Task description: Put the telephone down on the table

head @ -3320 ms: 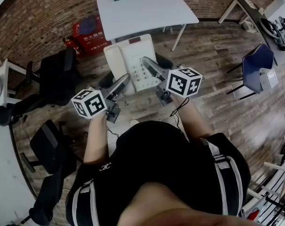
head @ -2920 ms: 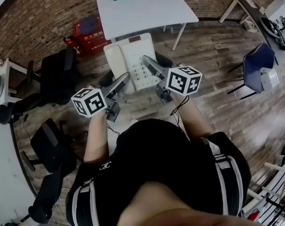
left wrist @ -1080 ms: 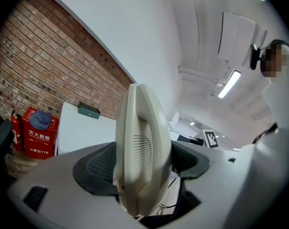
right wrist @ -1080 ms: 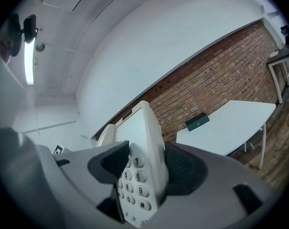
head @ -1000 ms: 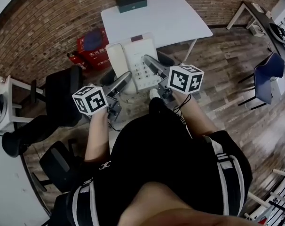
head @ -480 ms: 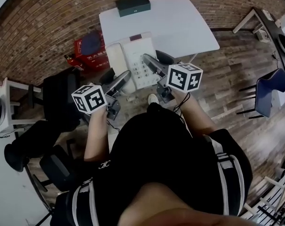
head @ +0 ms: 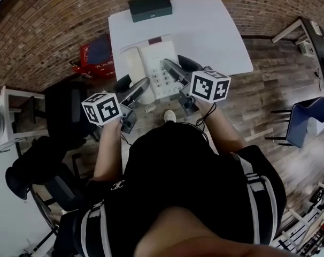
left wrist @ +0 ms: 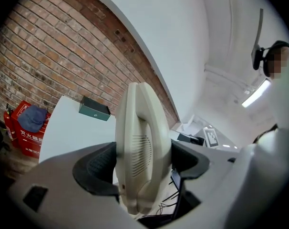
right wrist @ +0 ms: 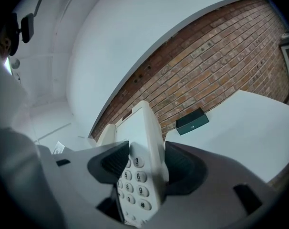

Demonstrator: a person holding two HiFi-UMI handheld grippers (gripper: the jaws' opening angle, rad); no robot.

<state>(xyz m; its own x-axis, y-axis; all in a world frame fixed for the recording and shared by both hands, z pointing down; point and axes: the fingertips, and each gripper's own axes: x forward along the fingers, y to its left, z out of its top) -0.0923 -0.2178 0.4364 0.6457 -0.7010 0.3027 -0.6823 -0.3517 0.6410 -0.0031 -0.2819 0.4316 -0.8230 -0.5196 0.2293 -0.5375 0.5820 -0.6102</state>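
Head view: near end of the telephone is hidden under both sets of jaws. The left gripper covers the handset side's lower end, the right gripper the keypad's edge. Cannot tell whether its underside touches the bench beyond the jaws.

Left gripper view: telephone's bottom end drops behind the gripper body below the jaws; keypad face turned away.

Right gripper view: lowest keys cut off below the jaws.

Dark box far beyond the jaws, too small to identify.

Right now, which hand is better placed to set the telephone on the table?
Probably right: the right hand-held gripper clamps the telephone by its keypad body, with the table ahead. The left hand-held gripper pinches only the handset side.
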